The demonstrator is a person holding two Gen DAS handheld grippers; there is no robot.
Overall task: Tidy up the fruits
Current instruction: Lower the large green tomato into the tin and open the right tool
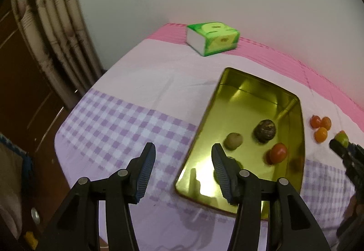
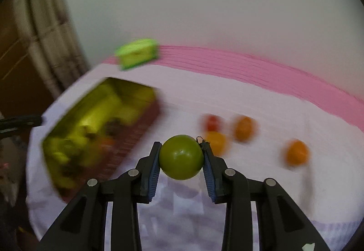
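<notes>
Above tablecloth (image 2: 227, 96), rt tongs (image 2: 180, 157) angled down, clamped on green fruit (image 2: 181, 156), lft tongs (image 1: 182, 166) apart, empty

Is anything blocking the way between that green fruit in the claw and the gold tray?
Nothing visible blocks it. The right gripper holds the green fruit above the cloth, and the gold tray lies to its left with only bare cloth between. The left gripper hangs open at the tray's near corner, which may crowd that end.
</notes>
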